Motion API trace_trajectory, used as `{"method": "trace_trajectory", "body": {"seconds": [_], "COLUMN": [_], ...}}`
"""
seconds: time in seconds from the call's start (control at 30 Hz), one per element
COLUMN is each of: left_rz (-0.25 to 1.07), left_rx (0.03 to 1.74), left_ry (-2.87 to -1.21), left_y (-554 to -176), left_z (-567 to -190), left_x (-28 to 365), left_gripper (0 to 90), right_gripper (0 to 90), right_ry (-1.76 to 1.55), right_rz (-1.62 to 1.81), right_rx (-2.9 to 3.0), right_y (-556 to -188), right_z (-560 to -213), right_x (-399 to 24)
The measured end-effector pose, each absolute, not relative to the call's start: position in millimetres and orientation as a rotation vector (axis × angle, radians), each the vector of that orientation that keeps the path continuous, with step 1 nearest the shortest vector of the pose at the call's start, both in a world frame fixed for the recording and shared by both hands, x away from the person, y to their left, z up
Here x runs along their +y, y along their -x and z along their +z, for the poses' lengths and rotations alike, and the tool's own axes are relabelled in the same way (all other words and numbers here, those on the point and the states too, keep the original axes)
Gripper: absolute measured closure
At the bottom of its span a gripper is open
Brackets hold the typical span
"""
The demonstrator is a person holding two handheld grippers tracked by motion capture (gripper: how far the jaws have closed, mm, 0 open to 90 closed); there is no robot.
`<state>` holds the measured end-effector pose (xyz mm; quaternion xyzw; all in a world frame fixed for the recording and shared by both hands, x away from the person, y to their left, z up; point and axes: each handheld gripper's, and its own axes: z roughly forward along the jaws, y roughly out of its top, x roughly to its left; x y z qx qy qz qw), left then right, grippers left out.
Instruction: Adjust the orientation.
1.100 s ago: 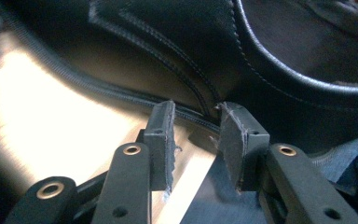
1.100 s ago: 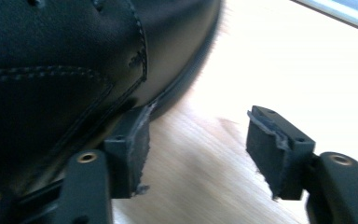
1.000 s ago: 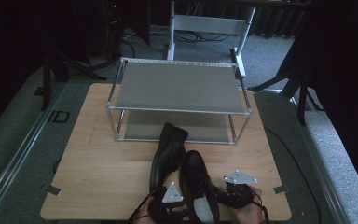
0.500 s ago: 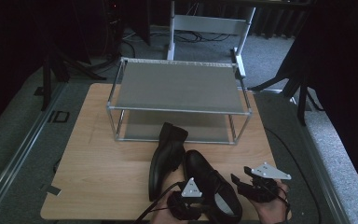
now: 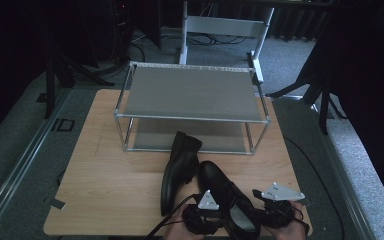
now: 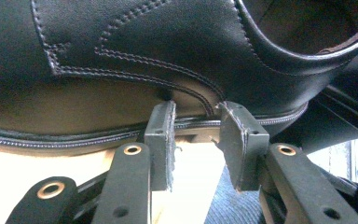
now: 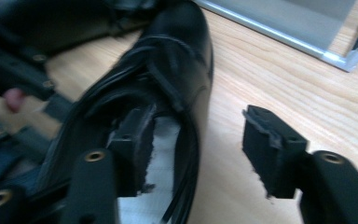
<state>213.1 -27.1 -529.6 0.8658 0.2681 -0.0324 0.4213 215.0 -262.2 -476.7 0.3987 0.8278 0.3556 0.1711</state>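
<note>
A black leather shoe (image 5: 225,192) lies near the table's front edge, toe pointing away. My left gripper (image 5: 207,212) is at its left side. In the left gripper view the left gripper (image 6: 196,109) has its pads (image 6: 161,123) apart, tips against the shoe (image 6: 121,51) just above the sole seam, nothing between them. My right gripper (image 5: 275,210) is at the shoe's right side. In the right gripper view the right gripper (image 7: 198,116) has one pad (image 7: 135,135) inside the shoe's (image 7: 177,42) opening and the other over the wood. Its jaws have just been closing around the side wall, without pressing on it.
A second black shoe (image 5: 180,167) lies just left of the first, toe toward me. Behind both stands a two-shelf metal rack (image 5: 190,92) on the wooden table (image 5: 110,170). Chair legs and cables are on the floor beyond.
Both grippers have shifted to the right along the front edge. The near shoe's heel has swung right with them. The right gripper has risen a little.
</note>
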Motion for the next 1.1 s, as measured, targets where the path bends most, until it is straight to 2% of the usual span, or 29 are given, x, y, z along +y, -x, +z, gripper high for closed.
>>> {"method": "trace_trajectory", "body": {"seconds": [0.13, 0.27, 0.37, 0.47, 0.6, 0.8, 1.1], "left_rz": [-0.076, 0.066, 0.168, 0.271, 0.419, 0.603, 0.569], "left_rx": [0.69, 0.719, 0.779, 0.825, 0.878, 0.967, 1.02], "left_ry": [-2.157, -2.163, -2.126, -2.085, -2.028, -2.008, -2.04], "left_y": [-215.7, -212.7, -213.3, -211.7, -206.7, -210.6, -218.5], "left_z": [-528.5, -518.0, -505.4, -491.5, -475.3, -471.5, -486.7], "left_x": [-29.1, -16.9, 8.6, 33.9, 64.0, 89.6, 97.1], "left_gripper": [65.7, 57.8, 54.2, 52.3, 49.6, 42.9, 43.8], "right_gripper": [69.1, 76.5, 75.4, 70.1, 57.4, 50.9, 49.9], "right_ry": [-1.074, -1.025, -1.038, -1.012, -1.056, -1.08, -1.079], "right_rz": [0.995, 0.93, 0.94, 0.968, 1.002, 1.024, 1.029], "right_rx": [2.434, 2.414, 2.405, 2.445, 2.446, 2.428, 2.435], "right_y": [-232.5, -235.9, -238.9, -236.7, -236.8, -235.7, -238.3], "right_z": [-479.7, -475.2, -474.7, -475.8, -476.8, -478.6, -480.8], "right_x": [-257.0, -259.3, -263.4, -262.8, -266.7, -269.6, -268.3]}}
